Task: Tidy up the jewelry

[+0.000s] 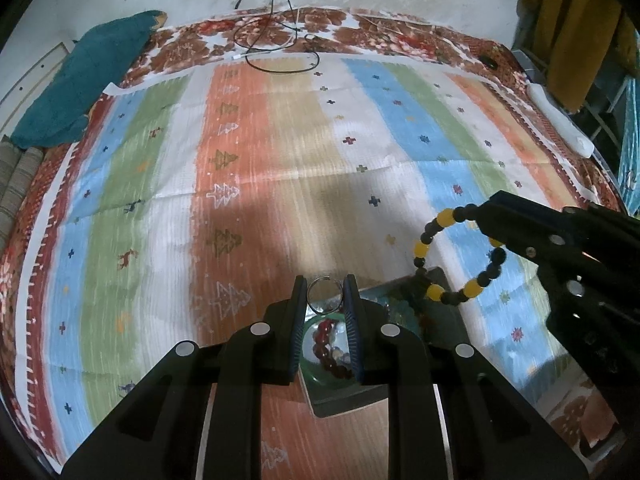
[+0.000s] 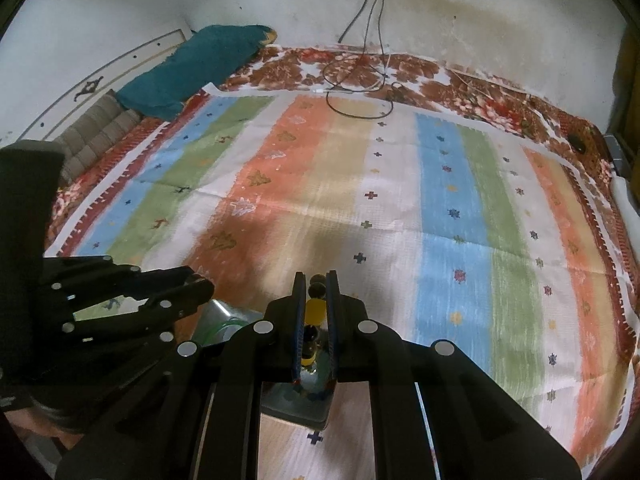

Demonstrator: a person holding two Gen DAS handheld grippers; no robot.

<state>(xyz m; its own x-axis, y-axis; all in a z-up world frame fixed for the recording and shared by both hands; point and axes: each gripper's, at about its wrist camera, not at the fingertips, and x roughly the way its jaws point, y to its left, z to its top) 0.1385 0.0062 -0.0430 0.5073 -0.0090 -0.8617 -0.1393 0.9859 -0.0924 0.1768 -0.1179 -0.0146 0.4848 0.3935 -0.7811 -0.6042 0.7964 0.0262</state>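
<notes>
My left gripper [image 1: 325, 294] is shut on a thin silver ring [image 1: 325, 300], held upright between its fingertips above an open jewelry box [image 1: 344, 394]. The box holds a green bangle [image 1: 310, 364] and a red bead bracelet [image 1: 326, 344]. My right gripper [image 2: 316, 284] is shut on a yellow and black bead bracelet [image 2: 314, 310]. In the left wrist view that bracelet [image 1: 436, 292] hangs as a loop from the right gripper [image 1: 486, 216], over the box's right side. The left gripper [image 2: 200, 286] shows at the left of the right wrist view, beside the box [image 2: 296, 410].
A striped cloth [image 1: 280, 152] covers a floral bedspread [image 1: 360, 26]. A teal pillow [image 1: 80, 76] lies at the far left. Black and white cables [image 1: 276, 46] lie at the far edge by the wall. A white object [image 1: 560, 120] lies at the right edge.
</notes>
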